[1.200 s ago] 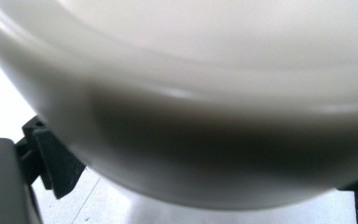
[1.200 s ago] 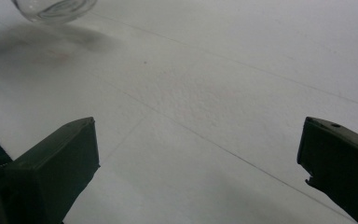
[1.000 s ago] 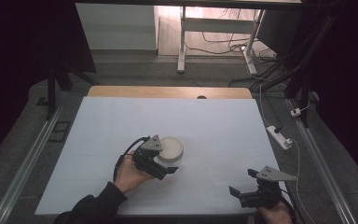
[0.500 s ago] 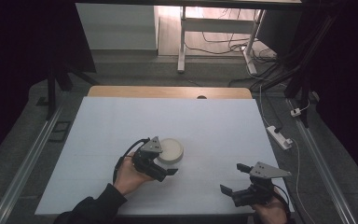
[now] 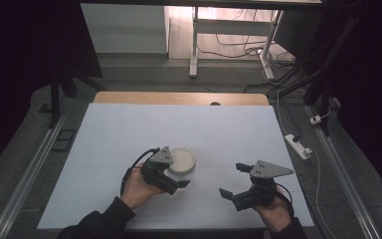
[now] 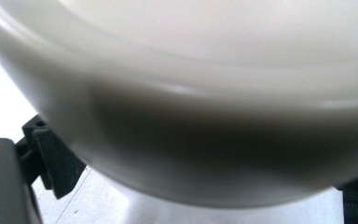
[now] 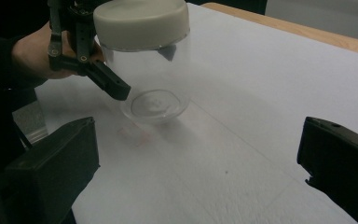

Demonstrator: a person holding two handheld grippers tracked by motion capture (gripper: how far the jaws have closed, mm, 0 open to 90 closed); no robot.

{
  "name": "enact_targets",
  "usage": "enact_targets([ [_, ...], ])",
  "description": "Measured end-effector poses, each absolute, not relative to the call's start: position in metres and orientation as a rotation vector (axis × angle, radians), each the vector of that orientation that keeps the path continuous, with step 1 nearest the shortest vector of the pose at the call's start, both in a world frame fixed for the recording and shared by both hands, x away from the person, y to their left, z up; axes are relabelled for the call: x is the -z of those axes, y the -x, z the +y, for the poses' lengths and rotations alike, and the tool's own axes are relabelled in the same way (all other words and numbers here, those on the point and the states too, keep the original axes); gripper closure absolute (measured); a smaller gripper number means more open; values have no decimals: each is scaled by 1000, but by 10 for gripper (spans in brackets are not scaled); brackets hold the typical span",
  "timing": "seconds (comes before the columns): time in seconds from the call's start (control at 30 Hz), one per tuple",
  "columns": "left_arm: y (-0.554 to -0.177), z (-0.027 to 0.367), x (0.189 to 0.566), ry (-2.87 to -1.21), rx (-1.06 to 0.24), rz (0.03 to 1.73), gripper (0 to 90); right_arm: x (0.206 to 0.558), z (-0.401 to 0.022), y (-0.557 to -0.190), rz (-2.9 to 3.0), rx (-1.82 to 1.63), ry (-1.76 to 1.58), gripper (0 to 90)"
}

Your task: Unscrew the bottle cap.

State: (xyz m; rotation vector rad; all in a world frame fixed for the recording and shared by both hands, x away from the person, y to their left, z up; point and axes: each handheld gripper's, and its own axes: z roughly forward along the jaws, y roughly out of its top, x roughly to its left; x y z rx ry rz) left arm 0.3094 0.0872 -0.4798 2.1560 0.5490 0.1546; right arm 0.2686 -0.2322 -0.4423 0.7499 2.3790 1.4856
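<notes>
Clear jar (image 7: pixel 151 79) with cream-white lid (image 7: pixel 141 21), standing upright on the white table (image 5: pixel 229 129), left of centre in the high view and toward the person's side. Jar body see-through, round, looks empty; the round base ring shows through the wall in the right gripper view. Lid smooth, rounded edge, slightly wider than the body, sits flat on top. In the high view the lid (image 5: pixel 181 159) reads as a pale disc. In the left gripper view the lid (image 6: pixel 191 93) sits very close to the camera and blurred, glossy off-white, shaded underneath.

No label, brand or writing readable on jar or lid. Faint reddish smudge on the table just in front of the jar in the right gripper view, not legible.

Left gripper (image 5: pixel 171 177) is at the jar, jaws on either side of it at the upper body just under the lid; one jaw crosses in front of the clear wall in the right gripper view. Looks clamped on the jar, contact on the far side hidden. Left hand (image 5: pixel 139 186) behind it.

Right gripper (image 5: pixel 238 181) well apart from the jar, near the table's front edge to the right, jaws spread wide with nothing between them. It points toward the jar. Right hand (image 5: pixel 273 211) holds it from below.
</notes>
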Motion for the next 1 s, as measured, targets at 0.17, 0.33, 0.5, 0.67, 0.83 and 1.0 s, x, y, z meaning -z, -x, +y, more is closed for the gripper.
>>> enact_targets([
  [0.17,-310,87,480,-2147,-157,553,76,440,-217,-276,2406,-1483,-734,0],
  [0.33,-310,85,480,-2154,-164,548,76,438,-203,-282,2402,-1481,-718,0],
  [0.5,-310,83,481,-2155,-159,541,76,435,-189,-288,2407,-1492,-712,0],
  [0.67,-310,81,481,-2161,-171,526,76,435,-175,-293,2442,-1487,-701,0],
  [0.83,-308,77,480,-2159,-182,516,76,433,-160,-297,2450,-1505,-692,0],
  [1.0,-307,74,481,-2165,-196,508,76,432,-144,-301,2449,-1508,-669,0],
])
